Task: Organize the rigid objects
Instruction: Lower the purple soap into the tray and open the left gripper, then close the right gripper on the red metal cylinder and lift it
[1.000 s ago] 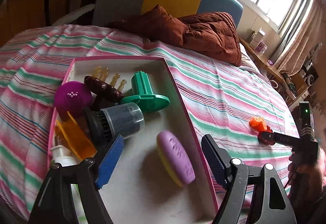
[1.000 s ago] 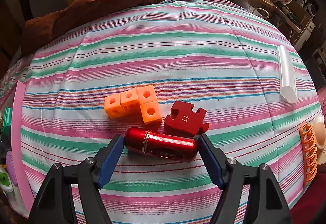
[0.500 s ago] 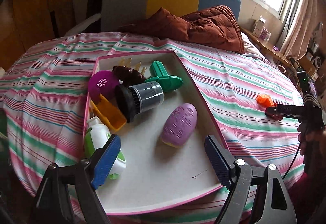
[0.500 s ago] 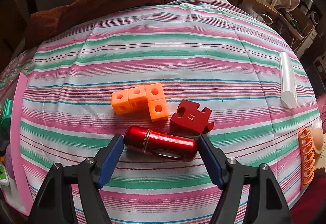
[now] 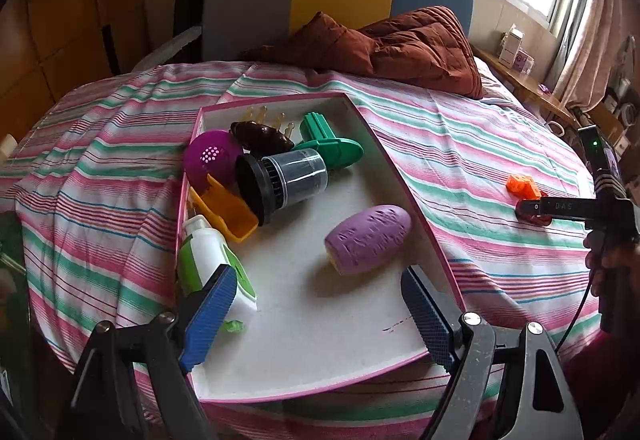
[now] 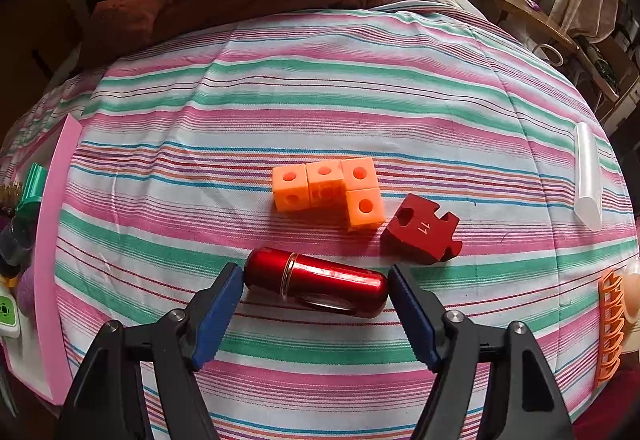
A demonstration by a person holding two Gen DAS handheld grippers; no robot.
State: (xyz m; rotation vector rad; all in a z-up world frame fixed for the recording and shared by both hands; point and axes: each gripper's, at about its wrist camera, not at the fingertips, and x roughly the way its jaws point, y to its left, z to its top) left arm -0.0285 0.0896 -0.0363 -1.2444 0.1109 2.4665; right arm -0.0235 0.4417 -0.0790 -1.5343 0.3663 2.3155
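Striped bedding (image 5: 460,144) carries a pink-rimmed tray (image 5: 404,184). Left wrist view: left gripper (image 5: 318,306), jaws having just opened wider, spread and empty above the tray's purple oval (image 5: 368,238) and bottle (image 5: 208,260). Right wrist view: right gripper (image 6: 316,304) brackets the red cylinder (image 6: 316,282); pad contact cannot be told. Orange blocks (image 6: 328,190) and a red puzzle piece (image 6: 422,234) lie just beyond.

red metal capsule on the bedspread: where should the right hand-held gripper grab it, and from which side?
Judging by its pose, grip the red capsule across its two rounded ends, coming from above and the near side. It lies flat on the striped bedspread, its long axis running between the right hand-held gripper pads. The red puzzle block sits just behind its right end, so stay on the near side.
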